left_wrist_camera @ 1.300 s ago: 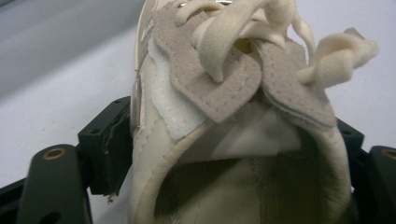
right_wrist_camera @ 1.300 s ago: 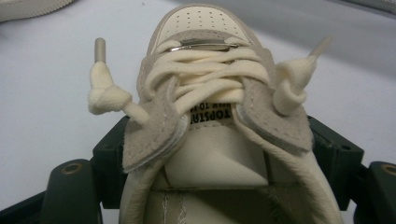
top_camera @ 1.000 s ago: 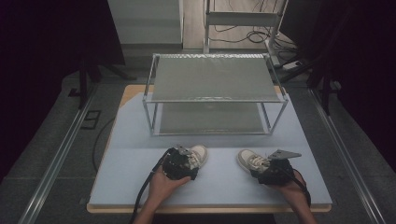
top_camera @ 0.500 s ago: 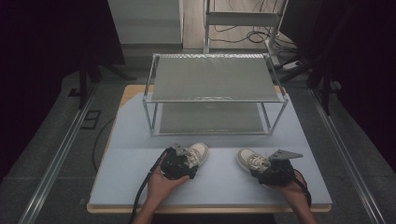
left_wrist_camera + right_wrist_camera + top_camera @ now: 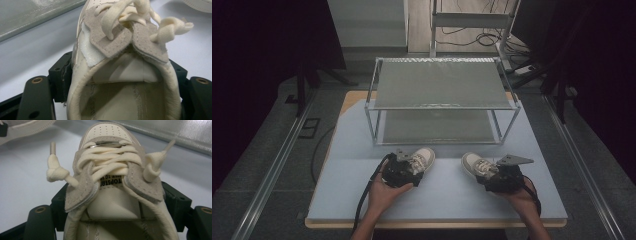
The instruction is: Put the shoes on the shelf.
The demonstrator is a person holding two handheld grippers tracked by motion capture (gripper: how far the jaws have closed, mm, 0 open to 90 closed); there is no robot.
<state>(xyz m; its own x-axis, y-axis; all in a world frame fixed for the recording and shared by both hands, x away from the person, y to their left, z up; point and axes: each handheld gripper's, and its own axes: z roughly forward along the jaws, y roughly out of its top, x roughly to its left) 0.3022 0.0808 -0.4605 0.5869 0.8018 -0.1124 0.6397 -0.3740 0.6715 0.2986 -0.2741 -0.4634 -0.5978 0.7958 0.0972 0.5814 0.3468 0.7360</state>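
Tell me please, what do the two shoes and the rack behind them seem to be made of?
Left shoe: beige eyelet flaps look like suede, matte and fuzzy at the cut edges; the collar looks like smooth cream leather or synthetic. Right shoe: same suede-like flaps, a smooth perforated toe, thick woven laces, probably cotton. Rack: thin shiny bars suggest metal; the shelves look grey and dull, material unclear.

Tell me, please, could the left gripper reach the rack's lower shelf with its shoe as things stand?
Probably yes: the left gripper grips its shoe just before the rack's lower shelf, whose front looks open, with bare mat between.
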